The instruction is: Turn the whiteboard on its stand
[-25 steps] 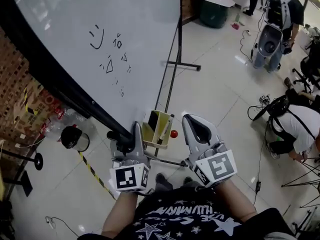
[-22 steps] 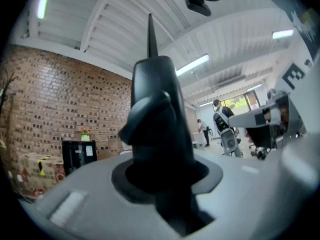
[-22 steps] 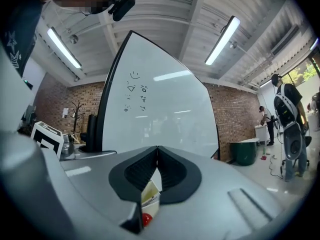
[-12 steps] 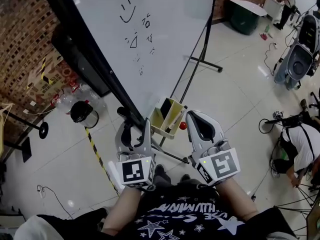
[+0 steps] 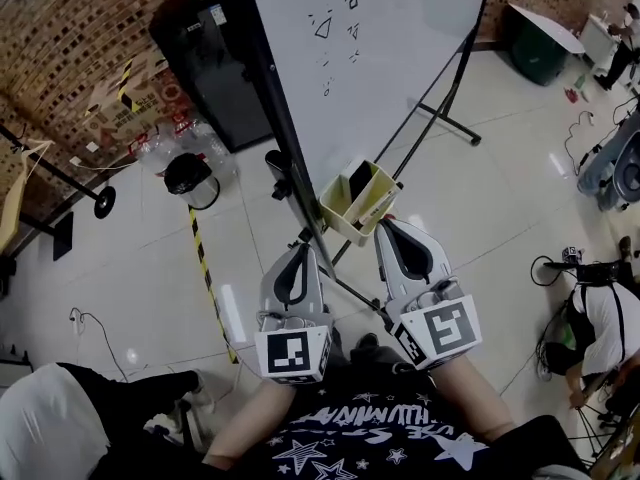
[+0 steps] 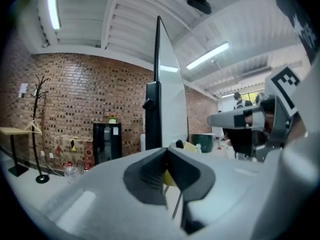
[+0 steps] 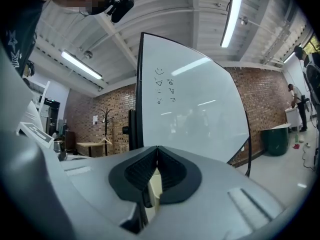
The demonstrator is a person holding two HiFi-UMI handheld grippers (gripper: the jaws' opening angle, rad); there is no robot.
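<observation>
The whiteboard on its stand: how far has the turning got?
Done: nothing I can confirm; the white, black-framed whiteboard stands upright, scribbled face to the person's right. In hand: nothing. The left gripper has just closed its jaws with nothing between them, the right gripper is shut and empty, both near the board's near edge by the yellow tray. Left: probably gripping the frame and swinging the board round.

Operator in a black T-shirt [image 5: 372,436] printed with white stars and white block lettering. The left gripper [image 5: 298,253] and right gripper [image 5: 391,228] share one build: smooth pale-grey shells tapering to a rounded tip, each with a dark oval recess on top. Inside sit black ribbed pads [image 7: 136,173] — and at each rear, a cube [image 5: 292,354] bearing black-and-white square markers.
</observation>
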